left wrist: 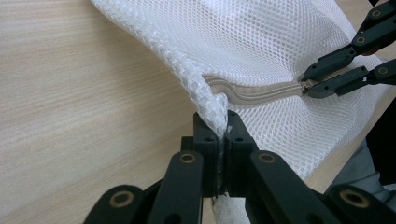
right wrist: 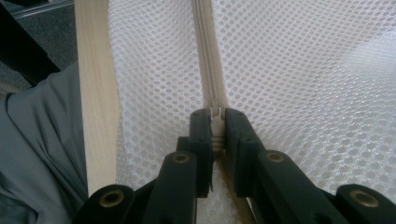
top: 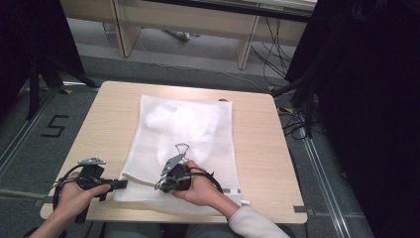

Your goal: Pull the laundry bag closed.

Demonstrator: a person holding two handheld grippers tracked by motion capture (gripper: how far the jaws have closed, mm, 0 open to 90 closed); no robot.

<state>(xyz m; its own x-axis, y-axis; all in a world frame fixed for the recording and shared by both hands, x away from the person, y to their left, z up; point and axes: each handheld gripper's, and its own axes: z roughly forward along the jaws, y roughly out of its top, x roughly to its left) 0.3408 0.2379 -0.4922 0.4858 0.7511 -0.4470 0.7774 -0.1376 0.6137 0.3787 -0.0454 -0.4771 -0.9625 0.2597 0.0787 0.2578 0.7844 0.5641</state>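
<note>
A white mesh laundry bag [top: 185, 148] lies flat on the wooden table [top: 257, 148], its long axis running away from the person, its zipped end at the near edge. The zipper [left wrist: 261, 91] runs crosswise between the 2 tongs. The left gripper [left wrist: 223, 135] is pressed together on the bag's near-left corner, bunching the mesh upward. The right gripper [right wrist: 215, 122] pinches the zipper slider [right wrist: 215, 112] — its jaws closed on it, just right of the left one. Bare tabletop lies open left of the left gripper and right of the right one. White fabric [top: 181, 119] shows inside the bag — beyond both grippers.
</note>
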